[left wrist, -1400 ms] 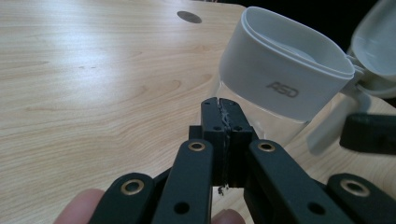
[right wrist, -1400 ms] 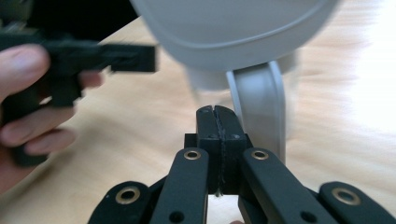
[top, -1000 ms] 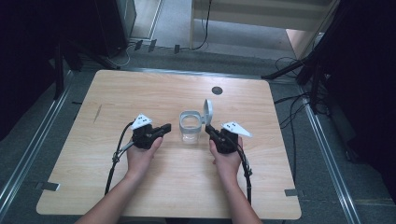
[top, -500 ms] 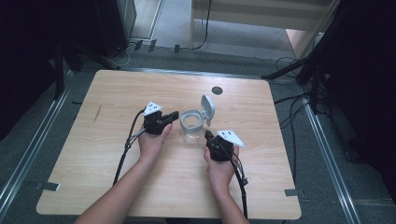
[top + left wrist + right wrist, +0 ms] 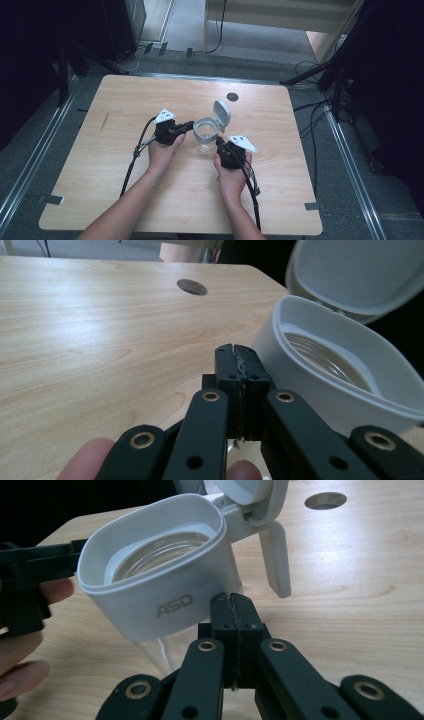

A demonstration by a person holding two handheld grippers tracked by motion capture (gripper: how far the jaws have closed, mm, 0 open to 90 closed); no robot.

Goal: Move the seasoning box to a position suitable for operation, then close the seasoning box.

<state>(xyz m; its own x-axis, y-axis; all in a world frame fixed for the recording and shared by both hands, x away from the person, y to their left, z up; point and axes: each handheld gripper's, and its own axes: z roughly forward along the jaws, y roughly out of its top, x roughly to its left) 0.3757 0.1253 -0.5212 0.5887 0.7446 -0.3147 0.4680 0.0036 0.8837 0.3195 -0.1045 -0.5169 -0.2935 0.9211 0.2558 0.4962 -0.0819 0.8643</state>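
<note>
White plastic jug [image 5: 205,134] with a glass bottom stands mid tabletop [image 5: 125,100], lid [image 5: 222,109] flipped up. Left tongs [image 5: 187,125] and right tongs [image 5: 219,142], both pinched together on nothing, sit beside it. Push gently, low down, so it won't tip.

we are in what looks like a lab or recording studio: a bare wooden counter [image 5: 125,100] with a cable hole [image 5: 231,96] at frame centre, metal floor rails [image 5: 30,160] down both sides, loose cables [image 5: 310,107] at the right, dark stands [image 5: 65,65] at upper left.
</note>
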